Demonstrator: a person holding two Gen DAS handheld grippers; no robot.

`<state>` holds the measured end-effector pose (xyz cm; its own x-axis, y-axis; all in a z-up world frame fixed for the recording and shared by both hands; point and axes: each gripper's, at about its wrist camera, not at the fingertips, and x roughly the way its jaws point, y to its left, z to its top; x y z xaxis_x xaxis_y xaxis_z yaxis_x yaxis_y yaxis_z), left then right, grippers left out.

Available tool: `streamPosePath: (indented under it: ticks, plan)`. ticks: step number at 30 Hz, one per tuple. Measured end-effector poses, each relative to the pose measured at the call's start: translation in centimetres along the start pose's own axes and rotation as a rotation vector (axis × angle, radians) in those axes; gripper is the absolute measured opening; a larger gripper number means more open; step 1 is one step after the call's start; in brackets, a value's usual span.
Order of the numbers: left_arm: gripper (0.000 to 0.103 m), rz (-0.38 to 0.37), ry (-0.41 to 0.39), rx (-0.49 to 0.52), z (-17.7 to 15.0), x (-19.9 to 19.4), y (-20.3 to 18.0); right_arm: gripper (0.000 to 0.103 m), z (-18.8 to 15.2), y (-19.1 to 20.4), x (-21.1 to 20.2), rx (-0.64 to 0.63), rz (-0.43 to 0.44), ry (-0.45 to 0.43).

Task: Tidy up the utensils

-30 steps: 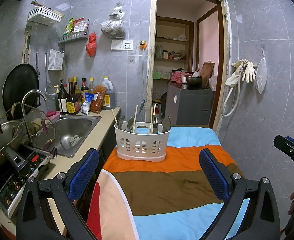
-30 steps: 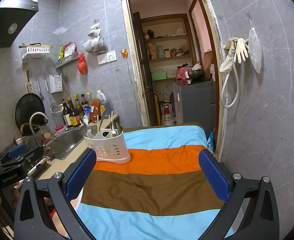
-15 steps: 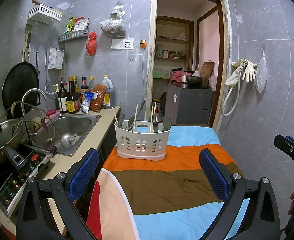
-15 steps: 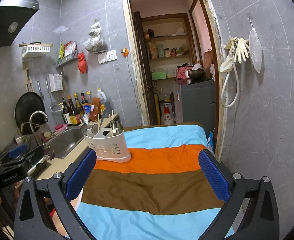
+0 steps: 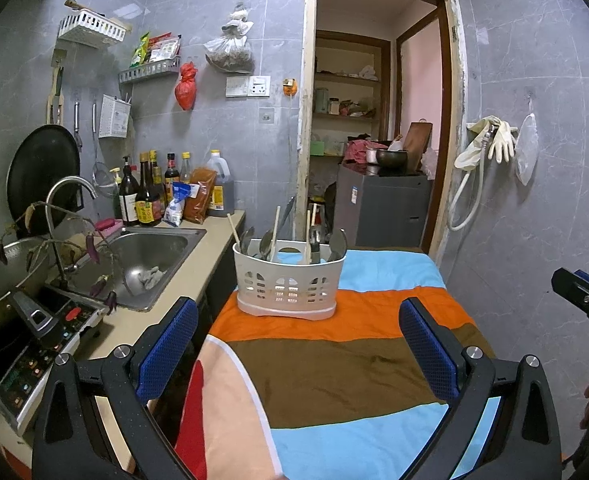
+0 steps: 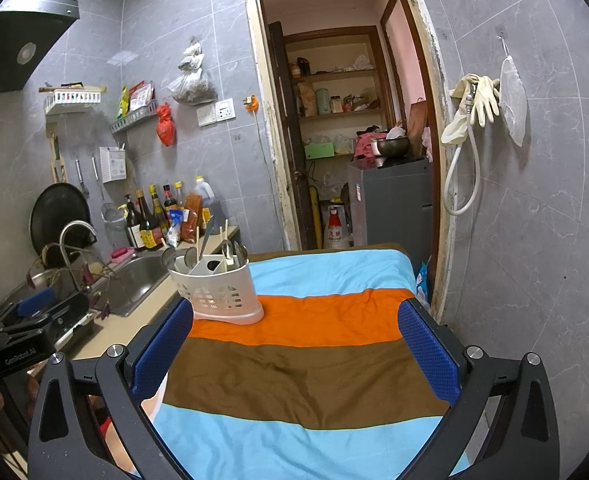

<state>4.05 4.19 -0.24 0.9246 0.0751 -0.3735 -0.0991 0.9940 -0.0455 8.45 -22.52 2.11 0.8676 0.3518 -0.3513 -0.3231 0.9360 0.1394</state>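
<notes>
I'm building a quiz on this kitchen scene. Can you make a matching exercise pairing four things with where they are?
Things:
1. white slotted plastic utensil basket
2. pale rubber gloves
3. red plastic bag
4. dark metal bowl

Places:
A. on top of the grey appliance in the doorway
B. on the orange stripe of the cloth
C. hanging on the right wall beside the door
D. hanging on the wall below the snack shelf

Pairs: 1-B, 2-C, 3-D, 4-A
</notes>
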Motion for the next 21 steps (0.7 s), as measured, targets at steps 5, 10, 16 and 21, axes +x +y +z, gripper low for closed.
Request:
streamPosePath:
  ticks: [5,10,16,21]
  plan:
    - [0.098,0.024,-0.011,-0.005,-0.33,-0.25,-0.15,0.103,-0.28,0.07,0.13,0.0,-0.001,0.001]
    - [0.098,0.029,-0.013,-0.005,-0.2,-0.35,-0.13,0.103,-0.44,0.13,0.21,-0.001,0.001,0.003]
    - [0.098,0.045,-0.01,-0.003,0.04,-0.19,-0.22,0.103,-0.39,0.17,0.23,0.0,-0.001,0.004]
    - [0.098,0.052,-0.002,0.001,-0.1,0.01,-0.12,0.103,-0.78,0.39,0.46,-0.001,-0.002,0.007]
